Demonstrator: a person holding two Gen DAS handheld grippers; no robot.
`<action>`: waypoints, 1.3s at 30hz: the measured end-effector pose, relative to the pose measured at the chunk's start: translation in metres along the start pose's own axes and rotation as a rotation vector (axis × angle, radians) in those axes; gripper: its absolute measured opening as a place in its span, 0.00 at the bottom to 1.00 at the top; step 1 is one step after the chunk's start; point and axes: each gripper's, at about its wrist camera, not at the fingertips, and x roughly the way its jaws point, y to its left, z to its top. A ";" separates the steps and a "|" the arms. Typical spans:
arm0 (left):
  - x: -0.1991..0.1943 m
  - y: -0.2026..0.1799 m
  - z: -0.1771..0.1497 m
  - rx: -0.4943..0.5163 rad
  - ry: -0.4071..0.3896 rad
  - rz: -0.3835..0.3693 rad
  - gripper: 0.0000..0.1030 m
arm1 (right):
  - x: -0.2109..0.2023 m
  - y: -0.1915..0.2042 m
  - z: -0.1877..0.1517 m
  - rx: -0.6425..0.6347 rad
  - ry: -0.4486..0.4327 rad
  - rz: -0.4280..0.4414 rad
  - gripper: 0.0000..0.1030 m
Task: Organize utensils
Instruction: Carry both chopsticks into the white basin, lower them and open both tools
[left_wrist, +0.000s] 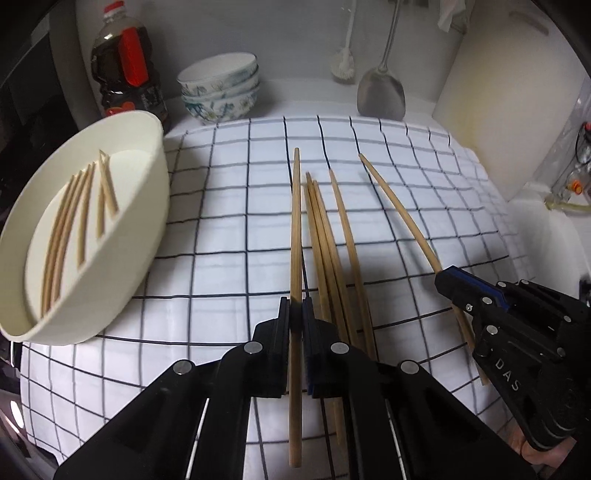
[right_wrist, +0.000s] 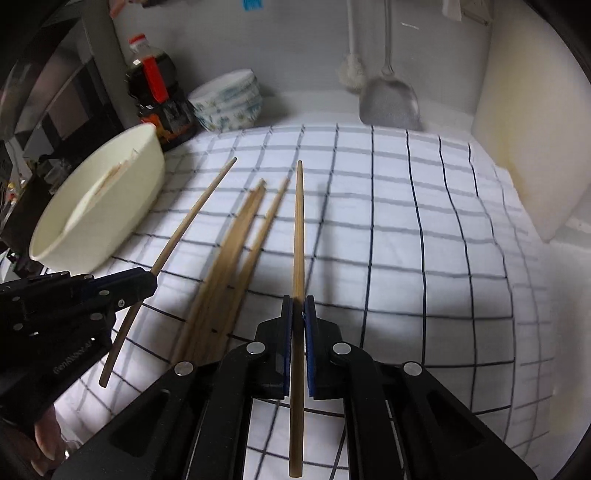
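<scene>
My left gripper (left_wrist: 295, 314) is shut on a wooden chopstick (left_wrist: 295, 229) that points away over the checked cloth (left_wrist: 229, 221). My right gripper (right_wrist: 298, 314) is shut on another chopstick (right_wrist: 298, 236); it also shows in the left wrist view (left_wrist: 448, 282) holding its chopstick (left_wrist: 399, 206). The left gripper shows in the right wrist view (right_wrist: 147, 282) with its chopstick (right_wrist: 192, 218). Several loose chopsticks (left_wrist: 332, 251) lie on the cloth between the two grippers. A cream bowl (left_wrist: 147, 147) at the left holds several more chopsticks (left_wrist: 74, 214).
Stacked patterned bowls (left_wrist: 221, 92) and a dark sauce bottle (left_wrist: 125, 66) stand at the back left. A metal spatula (left_wrist: 380, 92) and a brush (left_wrist: 343, 62) hang on the back wall. A white cutting board (left_wrist: 498, 92) leans at the right.
</scene>
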 end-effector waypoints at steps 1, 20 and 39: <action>-0.007 0.003 0.003 -0.010 -0.009 0.001 0.07 | -0.005 0.002 0.003 -0.006 -0.011 0.006 0.06; -0.084 0.213 0.038 -0.215 -0.122 0.148 0.07 | -0.001 0.195 0.110 -0.123 -0.101 0.205 0.06; -0.010 0.275 0.047 -0.267 0.013 0.112 0.07 | 0.101 0.266 0.138 -0.160 0.104 0.214 0.06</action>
